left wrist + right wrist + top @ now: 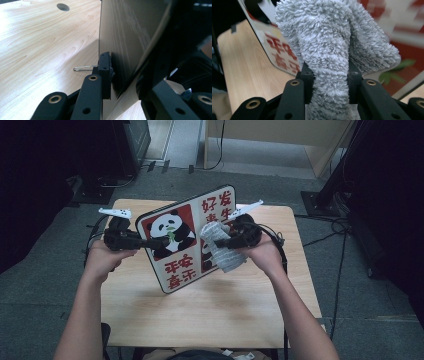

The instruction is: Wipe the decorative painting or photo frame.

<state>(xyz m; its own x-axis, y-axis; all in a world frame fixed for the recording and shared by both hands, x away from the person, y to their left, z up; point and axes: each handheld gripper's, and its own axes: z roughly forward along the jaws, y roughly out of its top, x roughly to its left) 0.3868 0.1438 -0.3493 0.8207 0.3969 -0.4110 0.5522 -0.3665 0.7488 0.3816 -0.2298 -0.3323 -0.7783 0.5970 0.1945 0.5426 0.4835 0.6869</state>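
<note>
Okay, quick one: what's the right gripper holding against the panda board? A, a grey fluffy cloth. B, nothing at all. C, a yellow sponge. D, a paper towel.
A: the right gripper is shut on a grey fluffy cloth, held up against the panda board.

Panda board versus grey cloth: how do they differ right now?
The panda board is rigid, flat and printed red and white, standing tilted on the table; the grey cloth is fluffy, plain and hangs bunched. The left tongs clamp the board's edge; the right tongs pinch the cloth. Both are gripped.
</note>
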